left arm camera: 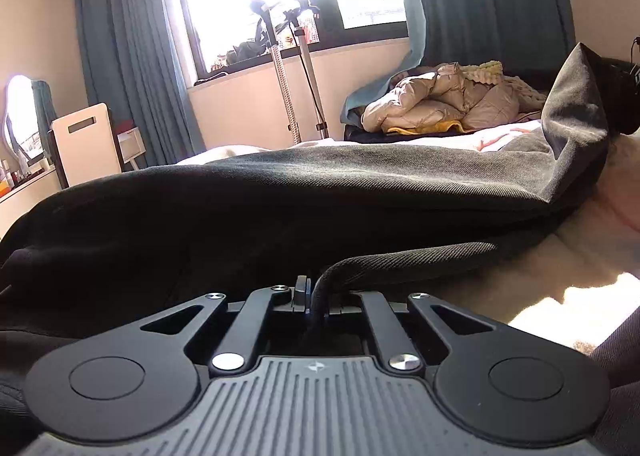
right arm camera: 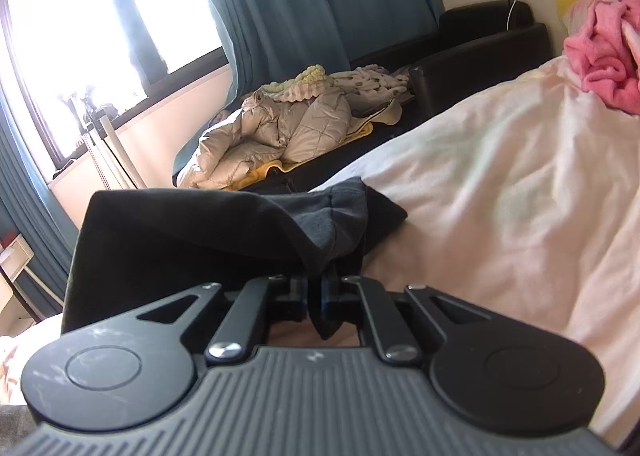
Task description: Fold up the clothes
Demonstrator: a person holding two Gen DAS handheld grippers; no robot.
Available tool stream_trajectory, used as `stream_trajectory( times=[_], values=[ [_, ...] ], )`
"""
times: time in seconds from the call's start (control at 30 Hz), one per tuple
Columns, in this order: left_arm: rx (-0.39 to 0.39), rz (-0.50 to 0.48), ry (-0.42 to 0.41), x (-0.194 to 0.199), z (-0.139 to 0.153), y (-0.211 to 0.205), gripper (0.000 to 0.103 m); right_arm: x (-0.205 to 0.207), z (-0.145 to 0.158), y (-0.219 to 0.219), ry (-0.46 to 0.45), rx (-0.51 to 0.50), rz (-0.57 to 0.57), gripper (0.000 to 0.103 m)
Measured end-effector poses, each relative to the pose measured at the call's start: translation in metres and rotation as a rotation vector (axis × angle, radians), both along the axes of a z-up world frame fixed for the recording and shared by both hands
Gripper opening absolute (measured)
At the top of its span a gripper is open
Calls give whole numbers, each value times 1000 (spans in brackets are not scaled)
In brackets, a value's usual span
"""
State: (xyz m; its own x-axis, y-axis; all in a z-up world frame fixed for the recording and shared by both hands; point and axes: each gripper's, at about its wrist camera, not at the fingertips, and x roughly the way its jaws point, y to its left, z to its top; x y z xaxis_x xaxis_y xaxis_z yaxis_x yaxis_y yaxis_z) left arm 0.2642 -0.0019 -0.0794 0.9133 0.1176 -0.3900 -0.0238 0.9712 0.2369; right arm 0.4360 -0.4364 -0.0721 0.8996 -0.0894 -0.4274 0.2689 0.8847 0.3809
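A dark grey garment lies spread across the pale pink bedcover. In the left wrist view my left gripper is shut on a thick hem of the garment, which loops up out of the jaws to the right. The garment's far right corner stands lifted. In the right wrist view my right gripper is shut on a bunched corner of the same dark garment, and the cloth rises from the jaws and drapes to the left.
A beige quilted jacket and other clothes lie on a black sofa by the window. Pink clothes sit at the bed's far right. Teal curtains, a tripod stand and a white chair are beyond the bed.
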Motion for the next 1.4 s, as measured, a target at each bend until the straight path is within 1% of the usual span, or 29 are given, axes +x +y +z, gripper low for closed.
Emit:
stream_trajectory(
  times=[0.13, 0.2, 0.23, 0.33, 0.37, 0.4, 0.47, 0.5, 0.53, 0.6, 0.63, 0.7, 0.73, 0.8, 0.87, 0.93, 1.07, 1.1, 1.2, 1.23, 1.27, 1.3, 1.33, 1.37, 1.4],
  values=[
    [-65, -20, -90, -16, 34, 12, 5, -34, 66, -33, -77, -48, -56, 5],
    [-115, -14, -163, -31, 57, 23, 4, -53, 97, -55, -112, -53, -81, 5],
    [-136, -11, -198, -39, 69, 28, 4, -65, 111, -64, -140, -52, -87, 5],
    [-182, -20, -250, -60, 94, 38, 4, -97, 144, -84, -219, -40, -69, 6],
    [-159, -30, -233, -61, 95, 35, 4, -107, 153, -83, -226, -66, -56, 6],
    [-130, -38, -215, -62, 94, 31, 5, -110, 159, -82, -212, -86, -47, 6],
    [-34, -50, -167, -58, 74, 18, 5, -104, 157, -82, -123, -108, -42, 8],
    [12, -56, -139, -56, 64, 12, 5, -99, 151, -84, -63, -110, -47, 13],
    [48, -66, -97, -52, 50, 6, 5, -93, 138, -87, 6, -99, -64, 18],
    [83, -86, 2, -46, 24, -1, 5, -90, 107, -92, 115, -81, -97, 57],
    [97, -90, 14, -45, 18, -5, 5, -91, 93, -94, 147, -71, -105, 60],
    [140, -86, -1, -43, 13, -11, 5, -103, 69, -96, 151, -48, -99, 61],
    [131, -80, -4, -40, 14, -11, 5, -112, 56, -95, 153, -37, -92, 62],
    [70, -58, 2, -34, 16, -4, 5, -128, 31, -92, 160, -5, -74, 71],
    [37, -41, -5, -29, 17, -2, 5, -136, 6, -90, 185, 71, -38, 71],
    [4, -25, -19, -27, 21, 1, 5, -132, -13, -88, 209, 182, 5, 71],
    [-97, 13, -37, -25, 30, 9, 5, -106, -25, -87, 178, 334, -25, 71],
    [-117, 19, -42, -26, 32, 11, 5, -97, -27, -87, 178, 350, -38, 71],
    [-162, 30, -50, -27, 37, 14, 5, -65, -39, -92, 233, 334, -100, 71],
    [-176, 32, -51, -26, 38, 15, 5, -58, -44, -93, 247, 326, -122, 70],
    [-186, 33, -56, -26, 39, 16, 5, -51, -46, -94, 253, 316, -152, 64],
    [-201, 30, -67, -27, 41, 17, 5, -45, -49, -95, 260, 305, -182, 42],
    [-210, 26, -78, -27, 43, 18, 5, -39, -52, -96, 266, 294, -212, 23],
    [-218, 21, -91, -28, 45, 19, 5, -32, -48, -95, 256, 282, -224, 3],
    [-227, 16, -100, -29, 48, 20, 5, -25, -34, -91, 223, 269, -211, 3]
  ],
)
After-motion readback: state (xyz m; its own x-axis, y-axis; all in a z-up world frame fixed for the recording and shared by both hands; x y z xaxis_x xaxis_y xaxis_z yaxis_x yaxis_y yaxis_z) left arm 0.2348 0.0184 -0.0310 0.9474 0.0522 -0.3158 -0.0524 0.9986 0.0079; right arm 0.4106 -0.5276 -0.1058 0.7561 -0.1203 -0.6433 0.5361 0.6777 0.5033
